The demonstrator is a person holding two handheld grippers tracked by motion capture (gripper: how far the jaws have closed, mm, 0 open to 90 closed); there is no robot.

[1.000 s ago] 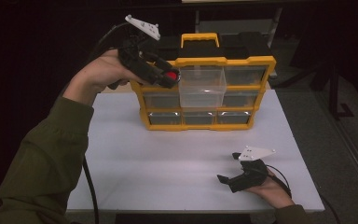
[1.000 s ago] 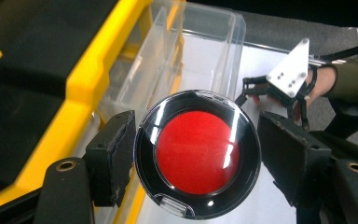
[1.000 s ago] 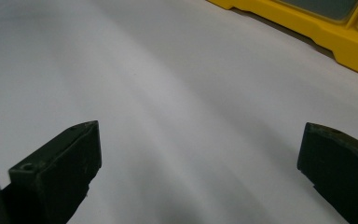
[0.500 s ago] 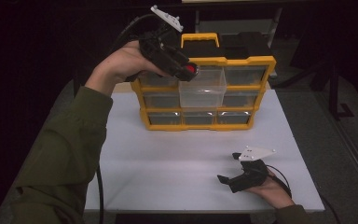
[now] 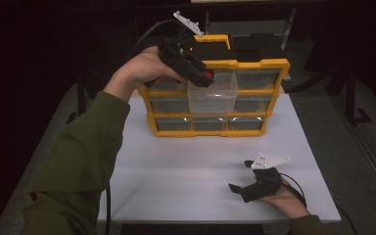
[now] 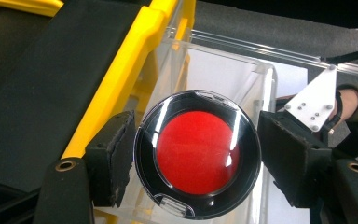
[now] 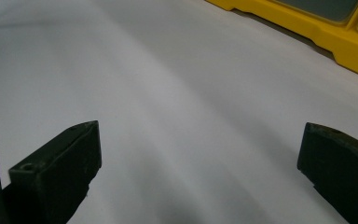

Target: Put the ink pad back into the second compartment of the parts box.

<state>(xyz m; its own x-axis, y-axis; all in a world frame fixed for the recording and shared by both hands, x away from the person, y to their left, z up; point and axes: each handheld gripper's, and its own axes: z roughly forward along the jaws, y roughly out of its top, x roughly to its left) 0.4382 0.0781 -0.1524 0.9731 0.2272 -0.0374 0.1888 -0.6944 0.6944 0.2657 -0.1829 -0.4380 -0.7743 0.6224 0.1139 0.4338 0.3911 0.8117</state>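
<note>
A round black case with a red centre [image 6: 198, 151] sits between the pads of my left gripper [image 6: 196, 158], which is shut on it. In the high view that gripper [image 5: 206, 76] holds the red-centred case [image 5: 207, 75] just above a clear drawer [image 5: 213, 95] pulled out of the top row of a yellow organizer [image 5: 215, 132]. The left gripper view looks down into the clear drawer [image 6: 228, 74], beside the organizer's yellow rim [image 6: 121, 79]. My right gripper [image 5: 240, 175] rests low near the table's front right, open, with bare table between its jaws [image 7: 200, 158].
The organizer stands at the back of the white table [image 5: 186, 166], with several shut clear drawers and a black top with a yellow handle [image 5: 214, 39]. Its yellow base [image 7: 326, 37] crosses the right gripper view's top corner. Dark floor surrounds the table.
My left gripper has carried the red-centred case to the right along the organizer's top, from its left corner to over the pulled-out drawer. The right gripper has stayed put.
</note>
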